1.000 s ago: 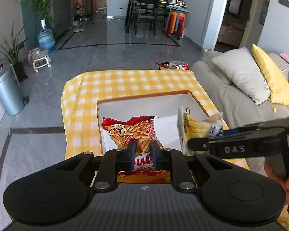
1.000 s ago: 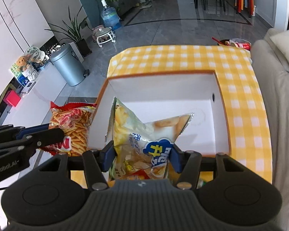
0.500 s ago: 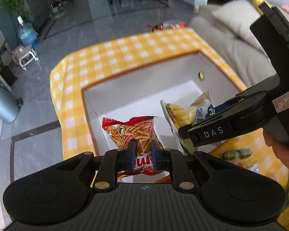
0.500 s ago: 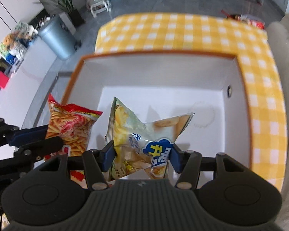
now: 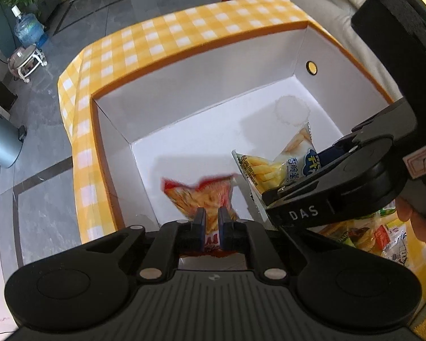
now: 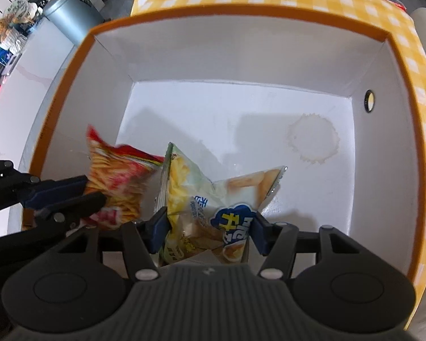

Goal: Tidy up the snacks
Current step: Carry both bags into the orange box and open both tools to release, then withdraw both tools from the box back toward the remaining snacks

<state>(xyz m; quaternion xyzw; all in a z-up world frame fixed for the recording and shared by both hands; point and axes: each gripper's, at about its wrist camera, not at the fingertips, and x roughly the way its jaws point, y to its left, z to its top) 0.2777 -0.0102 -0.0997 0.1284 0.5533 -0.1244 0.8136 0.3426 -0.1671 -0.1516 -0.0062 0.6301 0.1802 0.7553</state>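
My left gripper [image 5: 211, 217] is shut on a red snack bag [image 5: 203, 197] and holds it inside the open white box [image 5: 196, 85], near its left wall. My right gripper [image 6: 210, 224] is shut on a yellow-and-white chip bag [image 6: 213, 199] and holds it inside the same box [image 6: 241, 56], just right of the red bag [image 6: 119, 179]. The chip bag [image 5: 281, 164] and the right gripper also show in the left wrist view. The box has an orange rim and a bare white floor.
The box stands on a table with a yellow checked cloth [image 5: 167, 37]. Several more snack packets [image 5: 383, 233] lie on the cloth at the near right. A grey bin [image 6: 71, 14] stands on the floor to the left, a sofa [image 5: 326, 2] to the right.
Both grippers have moved forward and down with their bags, from above the box's near edge to inside the box. Both stay shut.
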